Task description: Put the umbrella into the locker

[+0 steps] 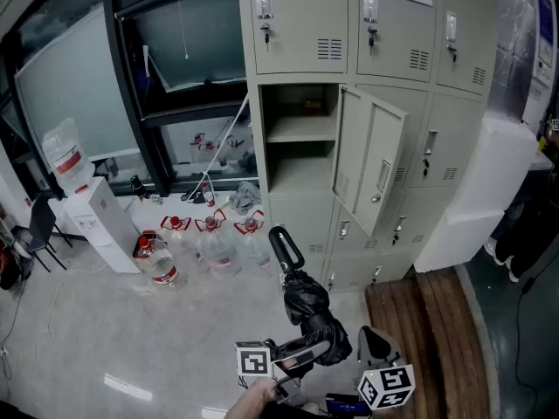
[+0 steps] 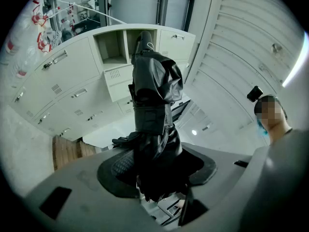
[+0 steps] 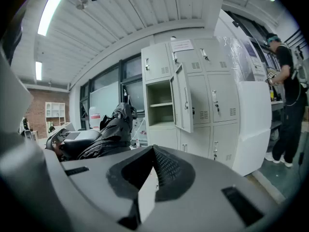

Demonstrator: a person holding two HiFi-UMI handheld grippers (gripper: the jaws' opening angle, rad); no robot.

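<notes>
A folded black umbrella [image 1: 310, 308] is held low in the head view, its curved handle [image 1: 284, 247] pointing up toward the lockers. My left gripper [image 1: 301, 353] is shut on the umbrella's fabric body [image 2: 152, 129], which rises straight out of the jaws. The beige locker bank has one open compartment [image 1: 301, 133] with a shelf inside. Its door [image 1: 371, 160] is swung out to the right. My right gripper [image 1: 374, 346] sits just right of the umbrella with its jaws together and nothing between them [image 3: 147, 187]. The umbrella [image 3: 113, 129] shows at its left.
Several water bottles [image 1: 210, 243] stand on the floor left of the lockers, beside a white water dispenser [image 1: 96, 221]. A large white block [image 1: 476, 195] leans at the lockers' right end. A person [image 3: 289, 105] stands further right. Wooden flooring [image 1: 428, 321] runs below the lockers.
</notes>
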